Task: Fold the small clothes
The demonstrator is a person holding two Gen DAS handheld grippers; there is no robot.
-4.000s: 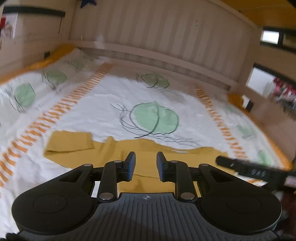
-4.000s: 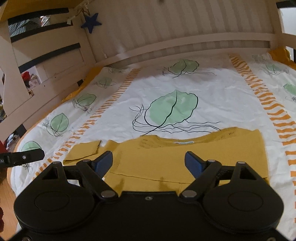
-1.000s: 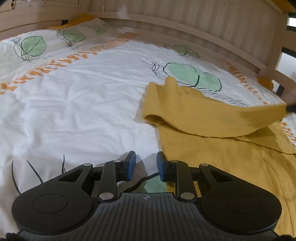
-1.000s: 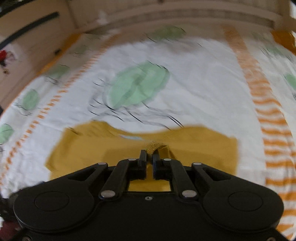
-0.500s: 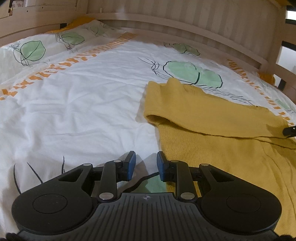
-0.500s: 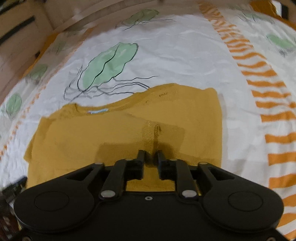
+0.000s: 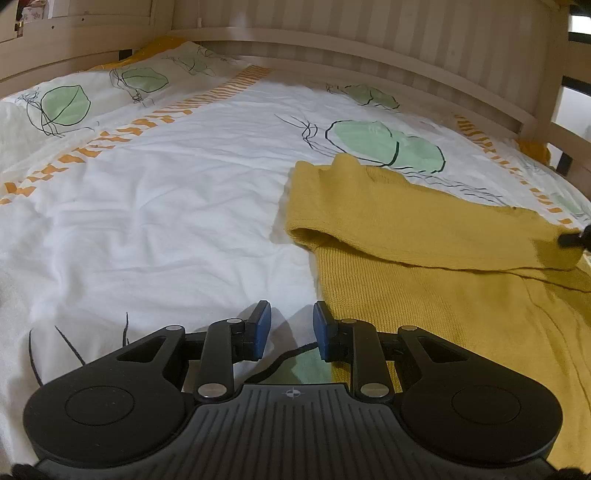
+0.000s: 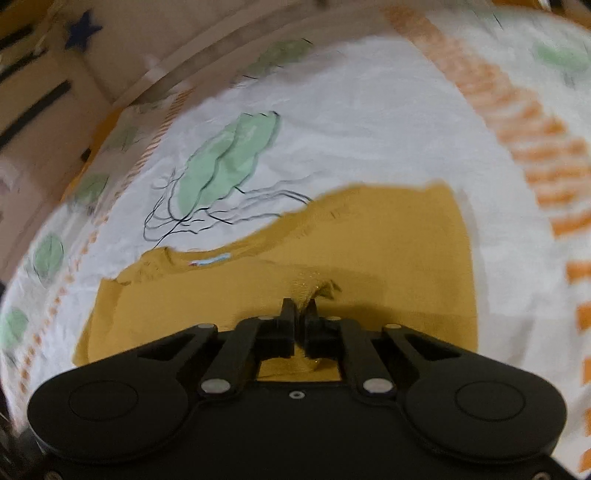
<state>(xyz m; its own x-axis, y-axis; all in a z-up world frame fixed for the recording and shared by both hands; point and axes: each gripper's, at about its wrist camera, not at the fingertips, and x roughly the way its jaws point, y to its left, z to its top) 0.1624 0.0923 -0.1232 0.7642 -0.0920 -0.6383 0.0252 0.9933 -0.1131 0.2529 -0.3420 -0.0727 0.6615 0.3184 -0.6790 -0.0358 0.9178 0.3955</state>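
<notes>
A mustard-yellow knit sweater (image 7: 424, 266) lies on the bed with one sleeve folded across its body. It also shows in the right wrist view (image 8: 369, 251), blurred. My left gripper (image 7: 291, 328) is open and empty, low over the white sheet just beside the sweater's left edge. My right gripper (image 8: 300, 314) is shut on a pinch of the sweater's sleeve cloth over the sweater's body. Its tip (image 7: 576, 238) shows at the right edge of the left wrist view, at the sleeve's end.
The bed cover (image 7: 166, 206) is white with green leaf prints and orange striped bands. A wooden slatted rail (image 7: 369, 48) runs along the far side. A dark blue star (image 8: 83, 29) hangs on the bed frame at the upper left.
My right gripper has carried the sleeve across the sweater's body and still holds it, and it is moving fast now. My left gripper has stayed open and nearly still beside the sweater.
</notes>
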